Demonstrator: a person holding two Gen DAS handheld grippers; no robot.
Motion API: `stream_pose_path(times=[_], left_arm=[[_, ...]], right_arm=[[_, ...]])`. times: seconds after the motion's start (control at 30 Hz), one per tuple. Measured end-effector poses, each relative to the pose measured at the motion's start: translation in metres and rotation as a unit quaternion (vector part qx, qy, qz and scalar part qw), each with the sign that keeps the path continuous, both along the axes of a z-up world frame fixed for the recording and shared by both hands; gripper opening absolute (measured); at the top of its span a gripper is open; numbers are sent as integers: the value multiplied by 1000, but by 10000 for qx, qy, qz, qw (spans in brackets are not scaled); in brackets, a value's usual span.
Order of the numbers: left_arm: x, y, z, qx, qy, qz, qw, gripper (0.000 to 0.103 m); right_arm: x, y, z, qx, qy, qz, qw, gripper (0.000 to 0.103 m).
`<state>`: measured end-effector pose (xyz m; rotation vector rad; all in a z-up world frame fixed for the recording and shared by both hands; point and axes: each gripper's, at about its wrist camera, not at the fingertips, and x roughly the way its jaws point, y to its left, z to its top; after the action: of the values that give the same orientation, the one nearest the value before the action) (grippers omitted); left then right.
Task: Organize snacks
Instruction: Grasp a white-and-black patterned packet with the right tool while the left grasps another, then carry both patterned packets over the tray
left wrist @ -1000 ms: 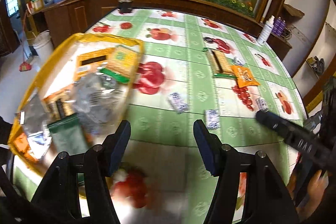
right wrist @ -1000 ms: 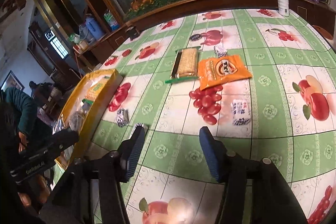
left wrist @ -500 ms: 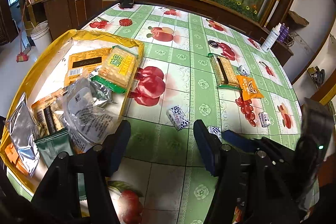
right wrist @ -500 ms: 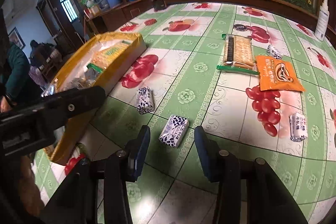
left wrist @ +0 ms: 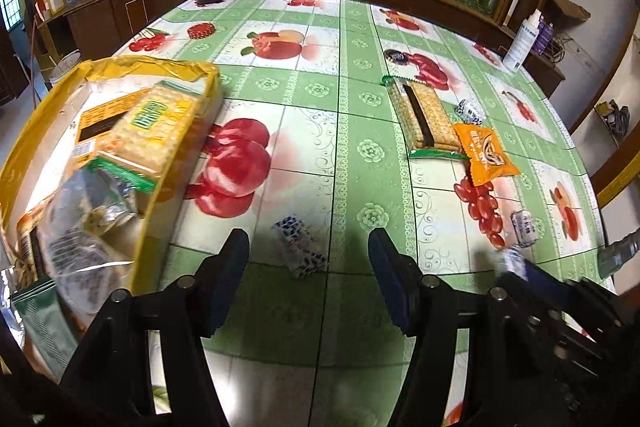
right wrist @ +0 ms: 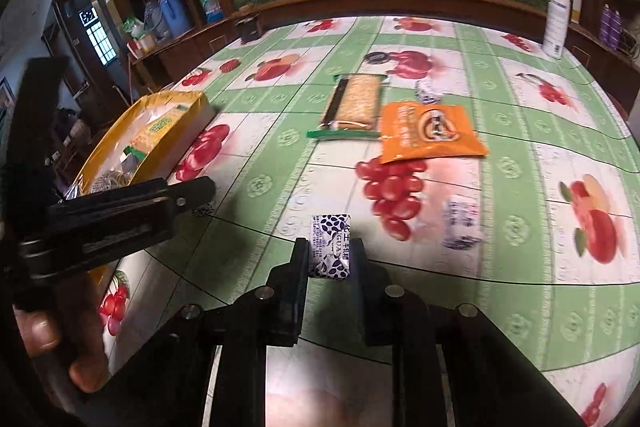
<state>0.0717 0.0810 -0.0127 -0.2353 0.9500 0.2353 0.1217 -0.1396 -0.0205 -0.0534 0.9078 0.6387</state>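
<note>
1. Tablecloth [right wrist: 280, 163] was green-and-white checked, with red fruit prints.
2. Small candy [right wrist: 330, 245] was white with dark blue spots.
3. Snack pouch [right wrist: 428, 133] was bright orange.
4. Box [left wrist: 24, 147] was yellow.

Blue-white candy [right wrist: 329, 247] flat on tablecloth, pinched sideways.

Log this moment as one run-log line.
right gripper: just closed on candy | left gripper: open over second candy | yellow box: part filled

- Both pictures bend round like a fishbowl, with dark corners.
- White glare shines on the tablecloth [left wrist: 340, 115] at 6 o'clock.
- A dark shadow sits between the left gripper [left wrist: 308, 251] fingers.
- The tray [left wrist: 24, 155] at 9 o'clock looks blurry.
</note>
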Motion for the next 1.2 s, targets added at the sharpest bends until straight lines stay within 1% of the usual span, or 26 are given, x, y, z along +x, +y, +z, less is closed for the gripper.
stream_pose_path(times=[0.03,0.07,0.1,0.13,0.17,0.2,0.27,0.33,0.4,0.57,0.63,0.73,0.9,0.97,1.03,1.2], left_arm=[[4,-1,-5,24,78,0,10000,61],[7,-2,-11,-2,174,-18,9998,57],[6,-5,-12,140,116,-15,9998,51],[6,-7,-13,258,147,-33,9996,44],[5,-9,-14,327,128,-67,9994,29],[4,-10,-13,303,100,-107,9994,16],[3,-9,-13,236,89,-169,9995,16],[-1,-9,-13,295,84,-164,9994,15],[-8,-11,-9,458,21,-119,9989,15],[-31,-16,12,958,-234,5,9951,16],[-41,-13,20,1038,-303,61,9941,16],[-53,-7,27,971,-355,124,9946,16],[-72,2,36,1023,-432,265,9935,16],[-78,6,37,1002,-430,304,9936,16],[-85,10,39,1007,-448,348,9933,16],[-100,19,44,1027,-504,429,9925,16]], right_arm=[[0,-5,2,66,28,-28,10000,20],[0,-8,3,100,47,-54,9999,20],[0,-11,4,118,48,-66,9999,20],[-1,-13,5,158,60,-65,9998,20],[-1,-15,5,201,86,-56,9997,20],[-2,-17,5,237,108,-54,9996,20],[-4,-19,6,316,130,-72,9994,20],[-7,-21,8,402,124,-62,9991,20],[-11,-21,11,421,76,-48,9991,20],[-21,-21,21,542,25,-19,9985,20],[-25,-20,25,595,-15,0,9982,20],[-32,-15,30,631,-48,69,9980,20],[-48,-5,39,759,-72,244,9968,20],[-51,-2,41,927,20,334,9951,20],[-52,-1,42,1161,208,390,9923,20],[-61,5,45,1279,258,392,9907,20]])
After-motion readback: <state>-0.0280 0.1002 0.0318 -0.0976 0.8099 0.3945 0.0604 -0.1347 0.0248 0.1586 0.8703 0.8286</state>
